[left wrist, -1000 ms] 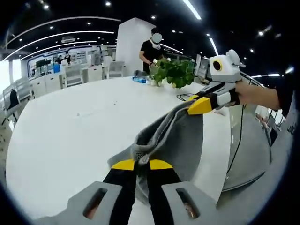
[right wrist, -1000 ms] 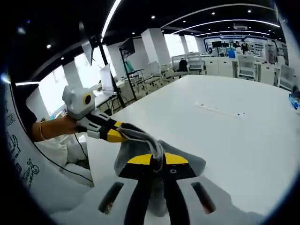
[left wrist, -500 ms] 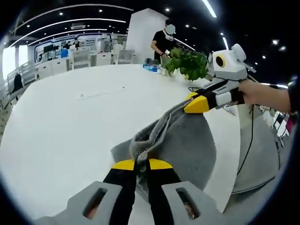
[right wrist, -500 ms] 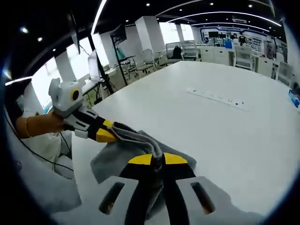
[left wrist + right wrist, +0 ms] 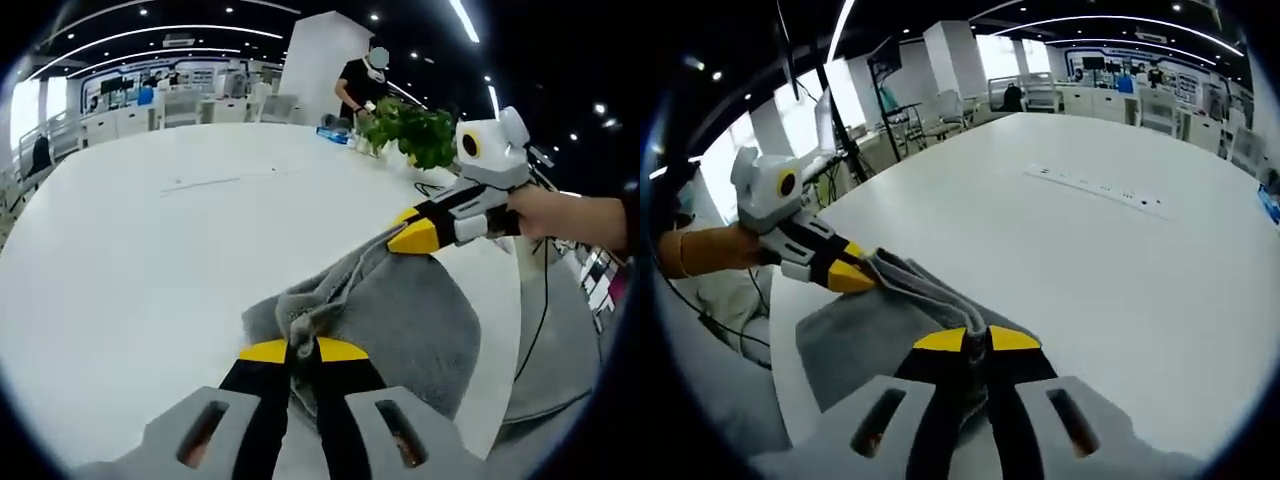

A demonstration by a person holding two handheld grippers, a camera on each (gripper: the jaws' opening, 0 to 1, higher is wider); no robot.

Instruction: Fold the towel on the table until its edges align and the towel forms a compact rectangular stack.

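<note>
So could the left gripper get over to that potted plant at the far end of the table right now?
Probably not as things stand: the left gripper is shut on the towel, and the plant sits far across the white table.

Open-plan office, dark ceiling with strip lights point(image 5: 465, 18) and spots. White pillar point(image 5: 322, 62) stood far ahead of the fingers; potted plant point(image 5: 410, 135) up-right of them. Bright windows point(image 5: 1008, 62) beyond white desks point(image 5: 130, 120).

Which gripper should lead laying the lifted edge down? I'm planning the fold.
Neither clearly. The left gripper and right gripper are each shut on the grey terry towel edge, over the white table; move both together.
</note>
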